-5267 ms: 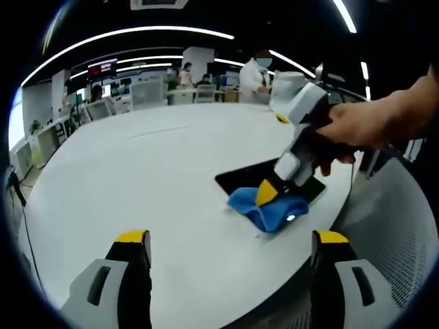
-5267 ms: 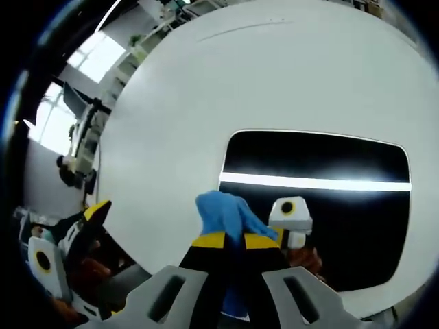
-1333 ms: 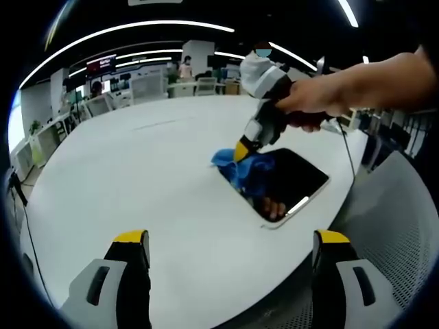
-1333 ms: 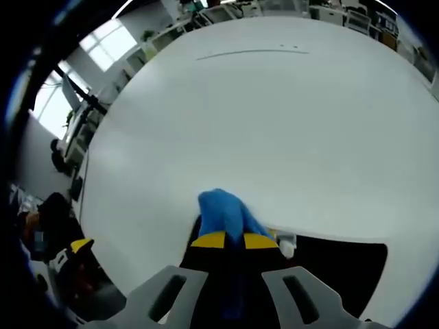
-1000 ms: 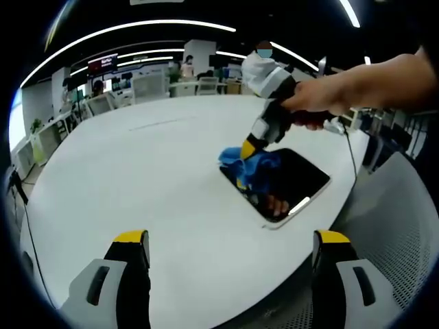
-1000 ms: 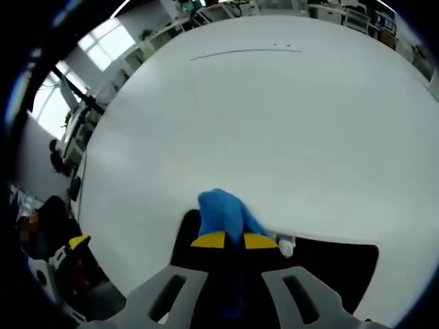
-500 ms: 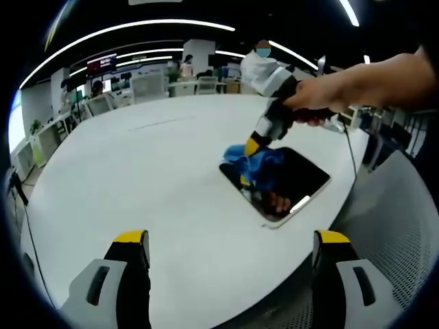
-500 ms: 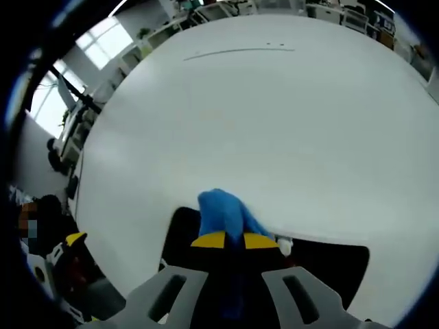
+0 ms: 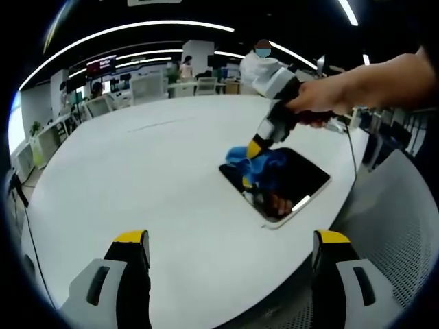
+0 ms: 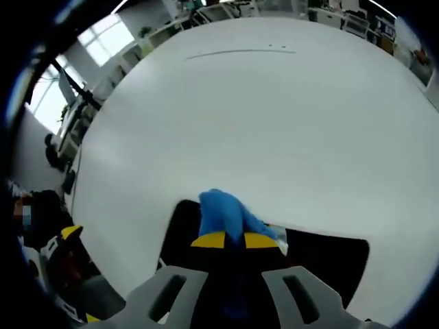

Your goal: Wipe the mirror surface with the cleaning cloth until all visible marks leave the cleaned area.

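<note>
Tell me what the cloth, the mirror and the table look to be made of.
Cloth: soft blue fabric, bunched in folds, likely microfibre. Mirror: glossy glass by its look, dark, reflecting a ceiling light strip, pale thin rim. Table: smooth matte white top, probably laminate.

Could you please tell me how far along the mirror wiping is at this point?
Done: the right gripper is shut on the cloth, which is pressed on the mirror. In hand: wiping near the mirror's far corner. Left: the near part of the mirror is uncovered; whether marks remain is too small to tell. The left gripper hangs open over the table.
</note>
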Available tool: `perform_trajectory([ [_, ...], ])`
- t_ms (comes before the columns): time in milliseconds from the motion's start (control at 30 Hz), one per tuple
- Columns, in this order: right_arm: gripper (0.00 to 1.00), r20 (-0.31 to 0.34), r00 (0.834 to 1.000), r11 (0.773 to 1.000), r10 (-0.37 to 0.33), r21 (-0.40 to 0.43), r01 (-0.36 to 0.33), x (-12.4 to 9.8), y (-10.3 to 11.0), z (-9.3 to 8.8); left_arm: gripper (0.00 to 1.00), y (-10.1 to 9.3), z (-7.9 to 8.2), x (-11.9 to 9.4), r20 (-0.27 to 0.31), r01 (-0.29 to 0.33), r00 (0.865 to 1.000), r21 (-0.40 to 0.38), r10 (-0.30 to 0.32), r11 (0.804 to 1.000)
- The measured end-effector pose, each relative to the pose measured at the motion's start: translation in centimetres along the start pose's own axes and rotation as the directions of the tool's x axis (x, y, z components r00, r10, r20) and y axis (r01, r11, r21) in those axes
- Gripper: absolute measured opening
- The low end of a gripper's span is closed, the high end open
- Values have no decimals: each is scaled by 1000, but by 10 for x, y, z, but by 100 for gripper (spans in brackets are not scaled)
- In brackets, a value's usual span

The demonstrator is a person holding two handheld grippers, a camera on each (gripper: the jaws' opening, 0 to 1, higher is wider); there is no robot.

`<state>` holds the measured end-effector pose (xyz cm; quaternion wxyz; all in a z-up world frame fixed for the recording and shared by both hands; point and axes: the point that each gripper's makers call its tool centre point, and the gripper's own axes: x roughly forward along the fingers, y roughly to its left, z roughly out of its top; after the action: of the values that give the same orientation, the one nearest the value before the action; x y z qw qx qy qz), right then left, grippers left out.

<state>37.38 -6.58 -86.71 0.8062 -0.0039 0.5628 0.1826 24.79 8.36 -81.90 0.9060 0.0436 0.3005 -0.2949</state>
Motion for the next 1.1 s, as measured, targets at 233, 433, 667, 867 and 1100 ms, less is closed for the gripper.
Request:
perform_trajectory([
  [233,2,1,1000,1000,3,-25,-3,-5,4,-11,99,1,0,0,0,-1,1000,-1,1,1000],
  [433,2,0,1000,1000,13,-22,-13,-2,5,-16,99,0,0,0,-1,-3,1000,3,3,1000],
  [667,2,1,1000,1000,23,-18,-23,-5,8,-24,99,0,0,0,-2,-4,1000,2,4,1000],
  [867,2,-1,999,999,49,18,-49,-12,12,-34,99,-1,1,0,4,0,1000,1,0,1000],
  [1100,2,-9,998,997,64,45,-63,-12,13,-40,99,-1,1,0,1,0,1000,5,0,1000],
])
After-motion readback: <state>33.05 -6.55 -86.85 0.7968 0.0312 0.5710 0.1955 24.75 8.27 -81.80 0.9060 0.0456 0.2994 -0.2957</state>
